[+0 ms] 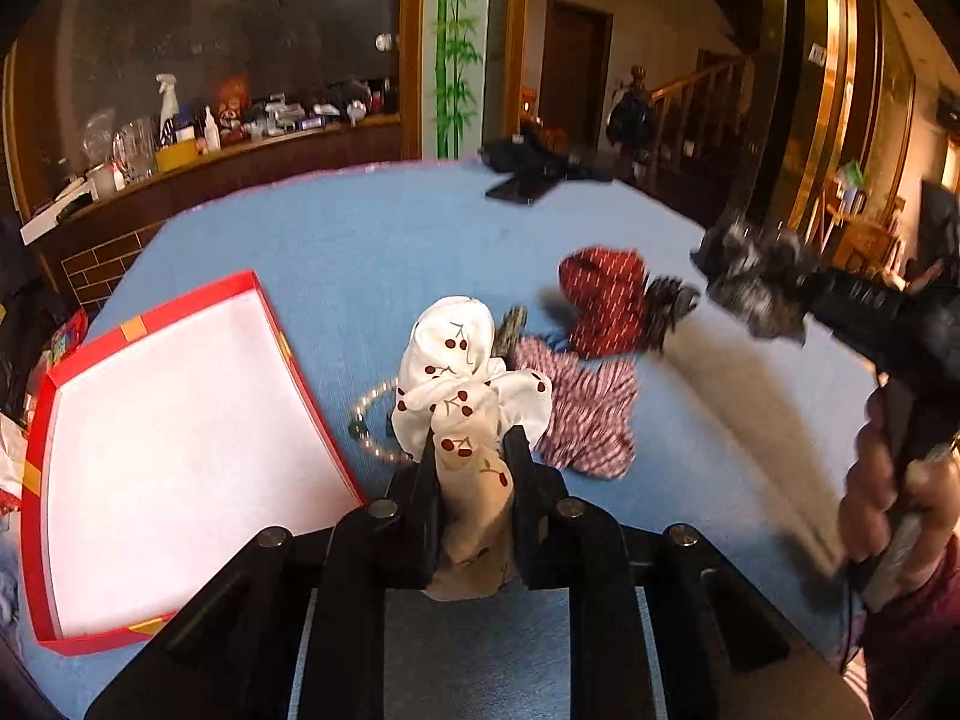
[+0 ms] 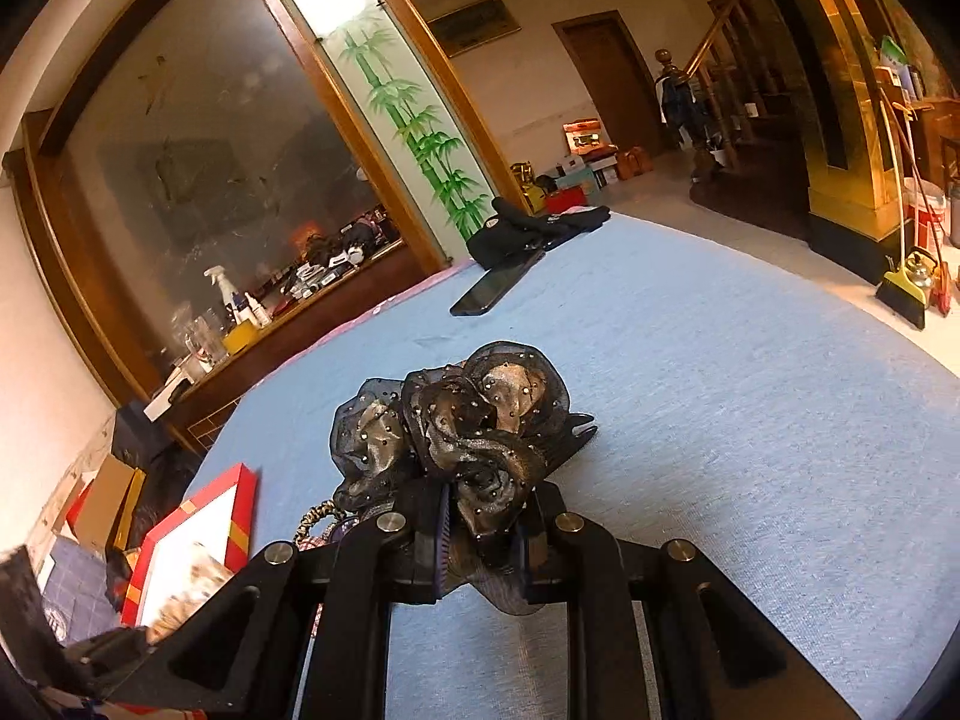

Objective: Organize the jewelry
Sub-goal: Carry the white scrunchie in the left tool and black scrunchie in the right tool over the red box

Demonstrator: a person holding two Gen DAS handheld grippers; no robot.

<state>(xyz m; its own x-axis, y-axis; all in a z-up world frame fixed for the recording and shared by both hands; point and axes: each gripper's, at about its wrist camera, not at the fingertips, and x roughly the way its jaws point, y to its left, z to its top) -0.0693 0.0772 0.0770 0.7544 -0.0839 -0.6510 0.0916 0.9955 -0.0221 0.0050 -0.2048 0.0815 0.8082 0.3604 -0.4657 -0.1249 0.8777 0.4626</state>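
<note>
item: white scrunchie (image 1: pixel 465 396) printed with red cherries, its tail sitting pinched between the two black fingers of the left gripper (image 1: pixel 471 450), the jaws standing nearly closed on the fabric, the bunched part hanging over the blue tablecloth (image 1: pixel 360 228).

item: black and bronze organza hair flower (image 2: pixel 456 426) studded with small beads, sitting clamped in the right gripper (image 2: pixel 480 516), jaws narrowly parted and pressing on its base; a dark comb edge is showing at its right side. in the left wrist view the same gripper (image 1: pixel 756 294) is appearing blurred at right, a hand (image 1: pixel 894 504) wrapping its handle.

item: dark red scrunchie with white flecks (image 1: pixel 603 300), lying on the cloth beyond the white one.

item: red-and-white striped scrunchie (image 1: pixel 585 414), lying just right of the white one, partly behind it.

item: pearl bracelet (image 1: pixel 372 426), lying on the cloth just left of the white scrunchie, partly hidden by it.

item: open red box with white lining (image 1: pixel 174 420), lying at the left on the cloth, near the bracelet; also showing at lower left in the right wrist view (image 2: pixel 198 534).

item: black phone (image 2: pixel 492 288) and black cloth bundle (image 2: pixel 528 225), lying at the far edge of the table.
</note>
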